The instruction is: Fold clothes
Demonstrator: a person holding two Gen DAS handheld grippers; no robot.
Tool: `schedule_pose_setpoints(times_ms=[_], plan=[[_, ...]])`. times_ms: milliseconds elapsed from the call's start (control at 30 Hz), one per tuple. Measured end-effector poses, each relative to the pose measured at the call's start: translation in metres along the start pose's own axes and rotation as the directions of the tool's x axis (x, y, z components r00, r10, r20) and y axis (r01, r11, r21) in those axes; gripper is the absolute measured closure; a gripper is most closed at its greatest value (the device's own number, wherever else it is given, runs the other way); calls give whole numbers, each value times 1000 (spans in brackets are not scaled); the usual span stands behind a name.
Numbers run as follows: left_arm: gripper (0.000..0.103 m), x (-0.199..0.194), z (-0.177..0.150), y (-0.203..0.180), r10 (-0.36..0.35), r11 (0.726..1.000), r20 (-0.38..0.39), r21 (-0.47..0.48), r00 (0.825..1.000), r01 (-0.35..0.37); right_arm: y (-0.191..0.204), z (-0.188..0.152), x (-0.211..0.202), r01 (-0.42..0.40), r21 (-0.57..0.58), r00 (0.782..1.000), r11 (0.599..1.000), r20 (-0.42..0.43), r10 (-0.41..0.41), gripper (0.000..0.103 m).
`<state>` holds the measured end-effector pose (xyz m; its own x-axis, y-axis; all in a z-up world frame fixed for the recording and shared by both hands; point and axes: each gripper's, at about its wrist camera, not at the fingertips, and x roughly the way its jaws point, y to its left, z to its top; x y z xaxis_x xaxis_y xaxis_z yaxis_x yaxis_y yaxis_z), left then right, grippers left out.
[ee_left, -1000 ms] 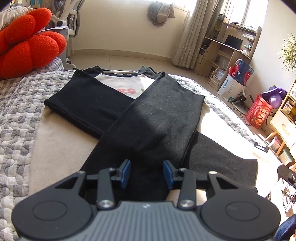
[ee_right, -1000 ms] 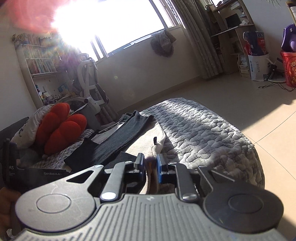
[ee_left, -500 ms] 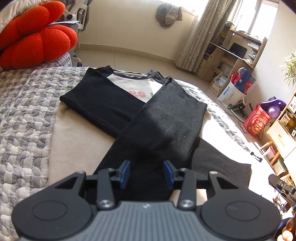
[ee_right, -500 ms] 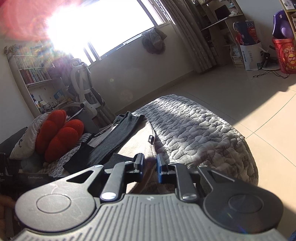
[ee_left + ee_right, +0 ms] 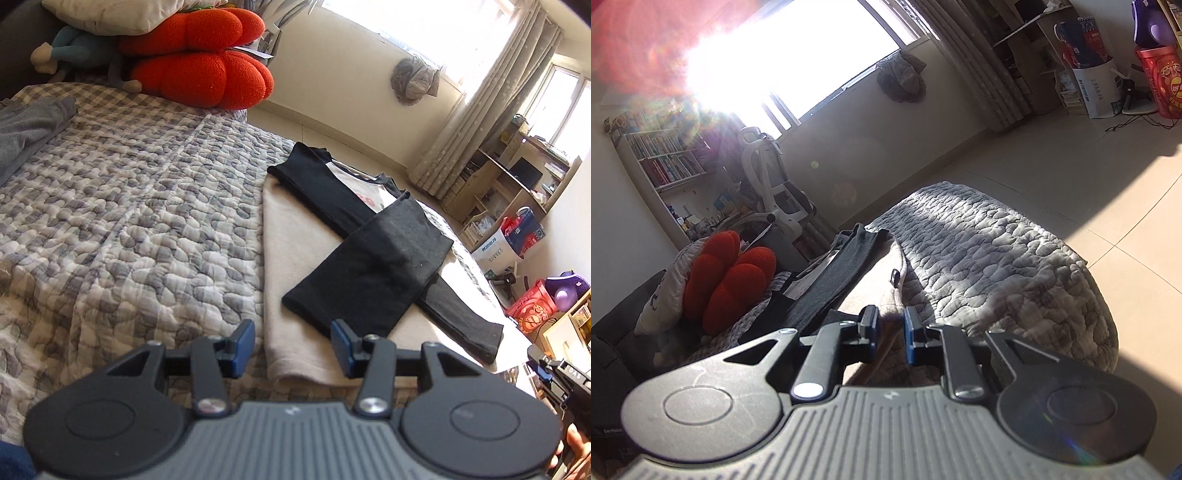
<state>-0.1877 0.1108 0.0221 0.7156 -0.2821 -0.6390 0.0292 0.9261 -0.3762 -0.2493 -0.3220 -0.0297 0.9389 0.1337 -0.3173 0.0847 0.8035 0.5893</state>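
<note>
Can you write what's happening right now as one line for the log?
step: fold shirt | shirt: flat on bed, black sleeves crossed | left hand-held gripper: open, empty | right hand-held gripper: open, at hem

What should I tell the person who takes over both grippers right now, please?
Left gripper: jaws wide open, empty, above the near hem of the shirt.
Right gripper: jaws open with a small gap, nothing held, near the shirt's right edge.
The raglan shirt lies flat on the quilted bed cover; both black sleeves are folded in and crossed over the body.
Left to do: fold the body up from the hem.
</note>
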Motion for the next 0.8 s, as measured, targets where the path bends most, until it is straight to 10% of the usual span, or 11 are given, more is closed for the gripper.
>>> schedule_pose_setpoints(times_ms=[200, 300, 800], plan=[[59, 16, -12, -5, 50, 999, -37, 21, 998, -49, -7, -2, -1, -4, 27, 1000, 1000, -20, 4, 85], [95, 24, -15, -15, 81, 993, -55, 88, 995, -76, -10, 2, 0, -13, 45, 999, 999, -30, 15, 85], [95, 25, 70, -41, 104, 970, 76, 213, 992, -118, 12, 83, 64, -79, 79, 992, 994, -92, 86, 86]])
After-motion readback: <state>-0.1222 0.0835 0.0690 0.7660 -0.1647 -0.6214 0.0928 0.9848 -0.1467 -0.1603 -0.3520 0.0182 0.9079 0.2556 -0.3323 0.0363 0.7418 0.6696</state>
